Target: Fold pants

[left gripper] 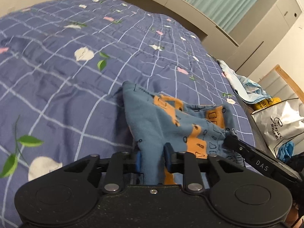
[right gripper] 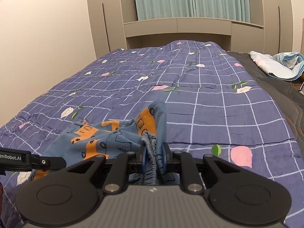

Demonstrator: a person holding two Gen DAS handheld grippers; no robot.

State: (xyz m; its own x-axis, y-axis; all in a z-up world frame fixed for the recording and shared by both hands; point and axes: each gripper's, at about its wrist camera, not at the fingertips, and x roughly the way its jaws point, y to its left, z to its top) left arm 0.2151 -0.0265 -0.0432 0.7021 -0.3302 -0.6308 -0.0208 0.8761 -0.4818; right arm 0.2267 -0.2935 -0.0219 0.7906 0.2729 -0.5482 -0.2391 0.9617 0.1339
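The pants (left gripper: pixel 161 117) are small, blue with orange vehicle prints, and are held a little above the purple checked bedspread (left gripper: pixel 66 66). My left gripper (left gripper: pixel 152 157) is shut on a blue fold of the pants. My right gripper (right gripper: pixel 154 158) is shut on the gathered elastic waistband of the pants (right gripper: pixel 106 138). The cloth hangs stretched between the two grippers. The right gripper also shows in the left wrist view (left gripper: pixel 228 139), and the left gripper in the right wrist view (right gripper: pixel 63 161).
The bedspread (right gripper: pixel 171 79) covers the bed up to a beige headboard unit (right gripper: pixel 176 27) with green curtains above. A light blue crumpled cloth (right gripper: pixel 279 64) lies at the bed's right edge. A silver bag (left gripper: pixel 281 121) stands beside the bed on the right.
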